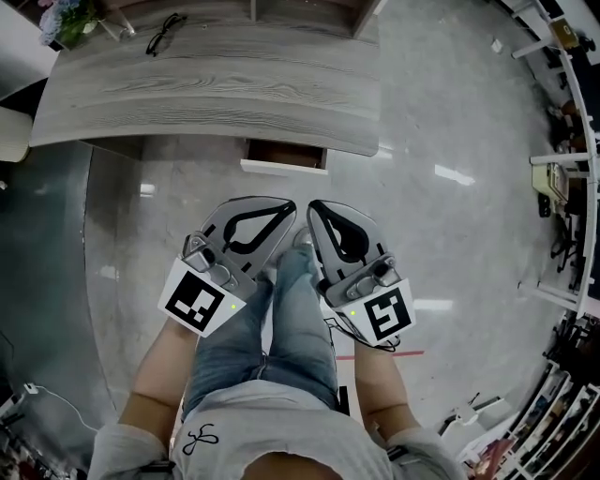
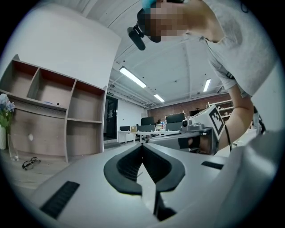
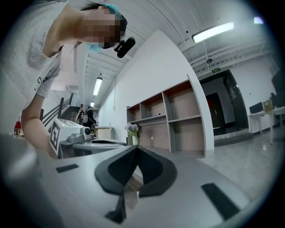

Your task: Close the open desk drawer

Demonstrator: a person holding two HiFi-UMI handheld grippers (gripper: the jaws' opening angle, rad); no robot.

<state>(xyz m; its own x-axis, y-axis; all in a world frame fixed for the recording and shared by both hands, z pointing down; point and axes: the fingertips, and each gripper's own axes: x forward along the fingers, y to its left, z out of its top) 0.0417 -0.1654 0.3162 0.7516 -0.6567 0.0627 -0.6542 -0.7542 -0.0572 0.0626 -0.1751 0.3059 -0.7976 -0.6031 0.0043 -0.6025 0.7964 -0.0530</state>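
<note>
The open drawer (image 1: 285, 160) juts out from under the grey wood desk (image 1: 216, 94); its white front faces me and its brown inside shows. Both grippers hover side by side above my legs, short of the drawer and pointing at it. My left gripper (image 1: 287, 206) is shut, pads meeting at the tip with nothing between them, as the left gripper view confirms (image 2: 142, 145). My right gripper (image 1: 312, 206) is likewise shut and empty (image 3: 135, 147). Neither touches the drawer. Each gripper shows in the other's view: the right gripper (image 2: 191, 136), the left gripper (image 3: 84, 142).
Black glasses (image 1: 164, 34) and a vase of flowers (image 1: 64, 19) rest on the desk top. A wooden shelf unit (image 2: 53, 120) stands at the desk's back. Glossy floor lies between me and the desk; racks (image 1: 562, 169) line the right side.
</note>
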